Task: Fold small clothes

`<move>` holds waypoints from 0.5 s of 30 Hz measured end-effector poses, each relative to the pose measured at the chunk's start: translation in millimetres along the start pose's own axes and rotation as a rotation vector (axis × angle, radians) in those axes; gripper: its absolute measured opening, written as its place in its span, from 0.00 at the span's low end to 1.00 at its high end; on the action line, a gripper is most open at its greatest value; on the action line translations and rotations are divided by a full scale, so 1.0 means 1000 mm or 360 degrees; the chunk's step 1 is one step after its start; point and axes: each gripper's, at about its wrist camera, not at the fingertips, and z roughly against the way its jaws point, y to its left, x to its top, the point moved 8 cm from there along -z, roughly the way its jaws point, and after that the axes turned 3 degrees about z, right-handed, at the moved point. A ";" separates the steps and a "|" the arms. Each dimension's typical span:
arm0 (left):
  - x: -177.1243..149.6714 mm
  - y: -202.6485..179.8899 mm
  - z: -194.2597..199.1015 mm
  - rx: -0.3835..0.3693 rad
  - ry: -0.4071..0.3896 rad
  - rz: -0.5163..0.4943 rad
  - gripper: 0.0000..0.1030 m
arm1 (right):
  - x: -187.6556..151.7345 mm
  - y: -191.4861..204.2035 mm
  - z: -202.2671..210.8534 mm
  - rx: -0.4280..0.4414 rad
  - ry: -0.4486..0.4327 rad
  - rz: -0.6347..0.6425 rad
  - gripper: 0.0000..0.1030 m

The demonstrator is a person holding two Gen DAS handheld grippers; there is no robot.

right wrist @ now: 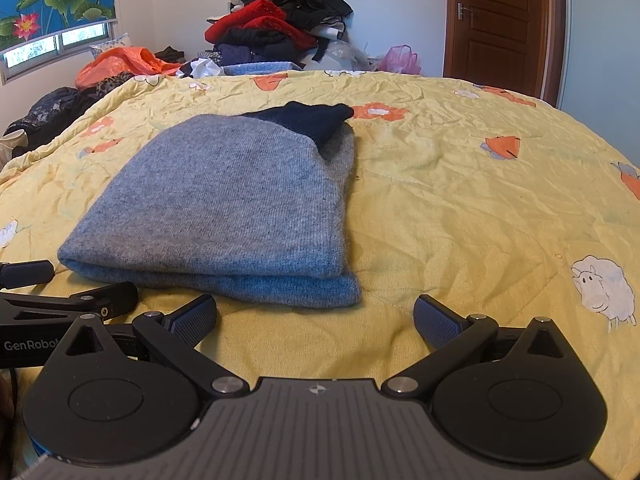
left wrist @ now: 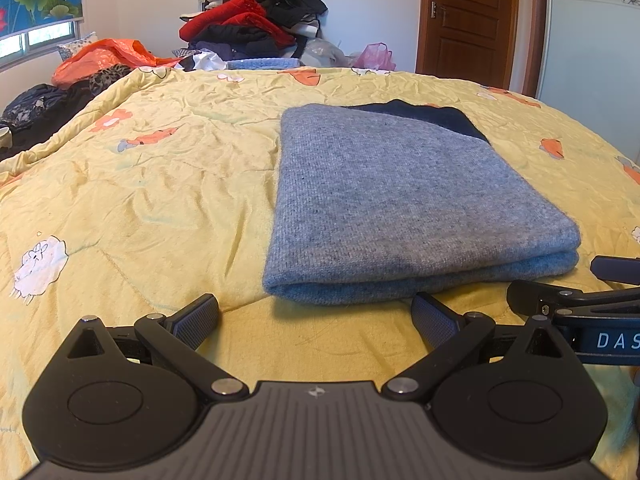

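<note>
Folded grey knit sweater with navy trim (left wrist: 404,200) lay flat on the yellow printed quilt (left wrist: 160,184). Left gripper (left wrist: 316,316) and right gripper (right wrist: 316,316) sat just short of its near fold, jaws wide, empty — likely released, fold finished.

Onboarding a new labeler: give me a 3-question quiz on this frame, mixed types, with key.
1. True or false: the grey sweater lies folded flat on the yellow quilt.
2. Multiple choice: the left hand-held gripper and the right hand-held gripper are
A. both open, holding nothing
B. both shut on the sweater
C. left open, right shut
3. Fill in: the dark part showing at the sweater's far end, the navy section, is coloured ____.

Key: 1 true; 2 A; 3 navy.
</note>
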 end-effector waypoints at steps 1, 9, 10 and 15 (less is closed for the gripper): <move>0.000 0.000 0.000 0.0000 0.0000 0.0000 1.00 | 0.000 0.000 0.000 0.0000 0.0000 0.0000 1.00; 0.000 0.000 0.001 0.0006 -0.0001 0.0002 1.00 | 0.000 0.000 0.000 0.0000 0.0001 0.0002 1.00; -0.001 0.001 0.001 0.0008 -0.0002 0.0004 1.00 | 0.000 0.000 0.000 0.0001 0.0002 0.0003 1.00; -0.004 0.002 0.005 0.0017 -0.0016 0.0012 1.00 | 0.000 -0.002 -0.002 0.0008 0.0011 0.0018 1.00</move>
